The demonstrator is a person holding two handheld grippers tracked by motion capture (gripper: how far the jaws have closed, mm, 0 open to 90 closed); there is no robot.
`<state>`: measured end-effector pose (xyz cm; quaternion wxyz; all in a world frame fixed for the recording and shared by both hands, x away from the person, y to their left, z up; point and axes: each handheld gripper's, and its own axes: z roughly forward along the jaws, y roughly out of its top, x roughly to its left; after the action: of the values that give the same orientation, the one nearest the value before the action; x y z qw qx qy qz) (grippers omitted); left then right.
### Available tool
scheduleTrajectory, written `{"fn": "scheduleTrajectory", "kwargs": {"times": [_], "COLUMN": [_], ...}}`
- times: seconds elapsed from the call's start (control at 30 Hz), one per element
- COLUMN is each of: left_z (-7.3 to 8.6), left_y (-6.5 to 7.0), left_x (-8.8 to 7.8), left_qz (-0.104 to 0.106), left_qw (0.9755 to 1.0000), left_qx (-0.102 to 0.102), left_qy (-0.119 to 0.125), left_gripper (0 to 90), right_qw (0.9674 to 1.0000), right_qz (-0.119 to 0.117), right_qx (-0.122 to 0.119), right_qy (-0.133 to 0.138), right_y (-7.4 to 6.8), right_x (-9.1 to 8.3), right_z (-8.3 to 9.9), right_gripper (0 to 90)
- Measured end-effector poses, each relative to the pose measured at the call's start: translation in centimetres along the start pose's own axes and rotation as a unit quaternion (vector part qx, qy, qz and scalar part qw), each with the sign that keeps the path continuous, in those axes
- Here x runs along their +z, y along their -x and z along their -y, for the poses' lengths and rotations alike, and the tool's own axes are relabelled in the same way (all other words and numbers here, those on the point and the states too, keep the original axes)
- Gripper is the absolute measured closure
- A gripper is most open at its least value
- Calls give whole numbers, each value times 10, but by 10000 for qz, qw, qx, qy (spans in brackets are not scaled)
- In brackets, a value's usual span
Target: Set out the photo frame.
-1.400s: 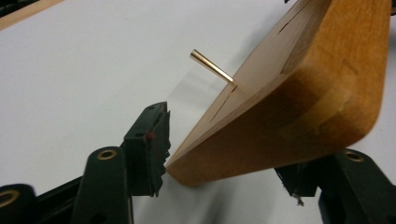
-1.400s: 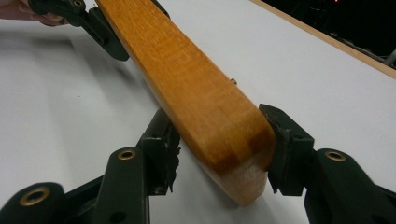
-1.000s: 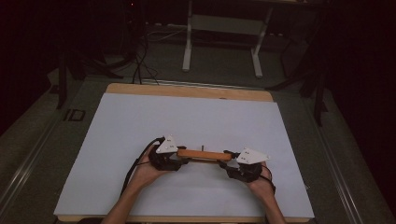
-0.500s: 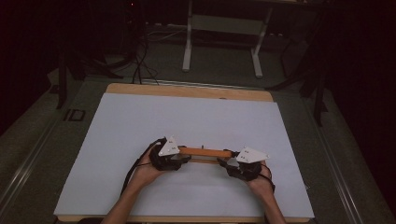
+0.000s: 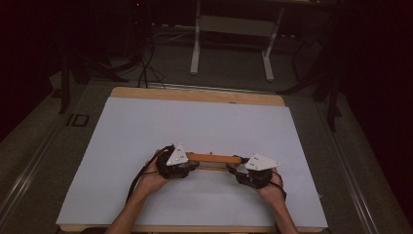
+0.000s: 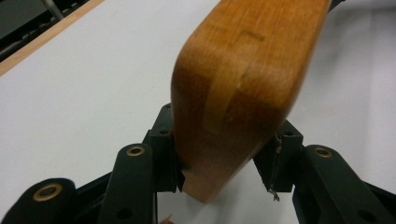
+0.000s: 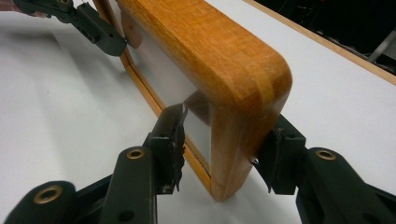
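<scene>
Since the earlier frame the left hand-held gripper [image 5: 187, 165] has been closing its jaws onto one end of the wooden frame [image 5: 214, 159], now pinching it. The right hand-held gripper [image 5: 238, 171] pinches the other end. The frame stands on edge low in the centre of the white bench [image 5: 195, 122].

Wooden frame [image 6: 243, 84] top cut off by edge, left gripper view.
</scene>
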<state>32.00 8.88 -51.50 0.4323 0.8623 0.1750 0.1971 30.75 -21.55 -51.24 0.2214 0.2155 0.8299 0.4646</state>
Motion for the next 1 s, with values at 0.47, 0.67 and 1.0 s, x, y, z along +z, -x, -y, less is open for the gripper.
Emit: {"fn": "scheduleTrajectory", "kwargs": {"times": [0.47,0.67,1.0], "left_z": [-1,-1,6], "left_y": [-2,-7,-10], "left_x": [-6,-10,-11], "left_qz": [102,384,774], "left_qw": [9998,9980,9903], "left_qx": [-117,-478,-1154], "left_qy": [111,146,79], "left_gripper": [567,570,585], "right_qw": [9999,9993,9958], "right_qz": [-70,-196,-518], "right_qx": [106,286,745], "right_qy": [97,127,140], "right_y": [0,2,7], "right_x": [-3,-3,0], "right_z": [-3,-4,-4], "right_gripper": [548,548,534]}}
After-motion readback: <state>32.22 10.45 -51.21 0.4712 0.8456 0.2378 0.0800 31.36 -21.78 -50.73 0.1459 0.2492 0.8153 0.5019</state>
